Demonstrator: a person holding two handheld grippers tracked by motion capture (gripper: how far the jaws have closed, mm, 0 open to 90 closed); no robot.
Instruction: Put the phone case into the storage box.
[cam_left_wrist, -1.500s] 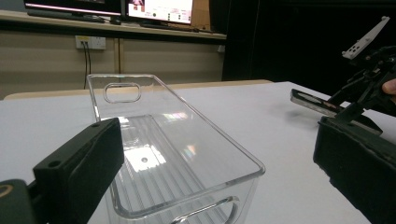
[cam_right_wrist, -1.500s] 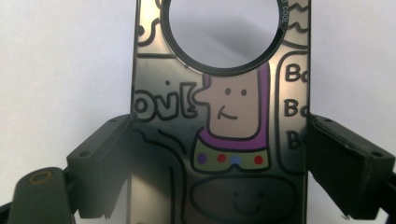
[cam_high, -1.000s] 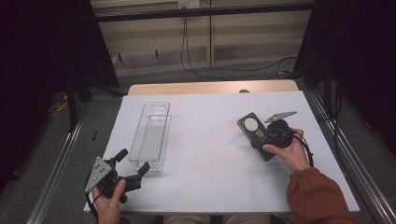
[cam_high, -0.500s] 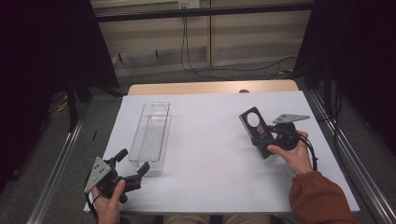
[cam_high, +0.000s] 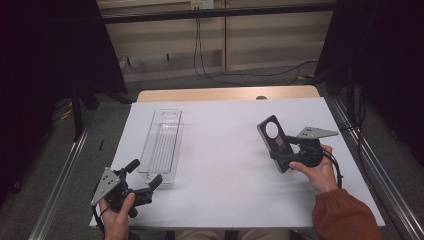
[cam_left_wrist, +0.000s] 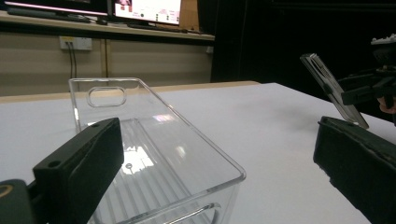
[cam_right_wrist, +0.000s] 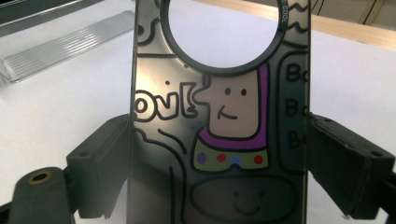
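Observation:
A dark phone case (cam_high: 273, 136) with a round hole and a cartoon print is held tilted above the white table (cam_high: 230, 165) at the right. My right gripper (cam_high: 283, 151) is shut on its lower part, one jaw on each long edge. The right gripper view shows the printed case (cam_right_wrist: 224, 116) standing between the jaws of the right gripper (cam_right_wrist: 219, 154). My left gripper (cam_high: 146, 172) rests open at the near left corner, just short of a clear plastic tray (cam_high: 162, 142). The left gripper view looks past its own gripper (cam_left_wrist: 217, 140), with nothing between the jaws, onto the tray (cam_left_wrist: 154, 144); the case (cam_left_wrist: 331, 88) is at the far right.
The clear tray (cam_right_wrist: 60, 44) lies lengthwise on the left half of the table. A wooden strip (cam_high: 225, 94) runs along the far edge. Metal rails (cam_high: 360, 150) flank both sides. Cables (cam_high: 210, 65) lie on the floor beyond.
The right hand has tipped the phone case more upright and shifted a little to the right. The left gripper has stayed where it was.

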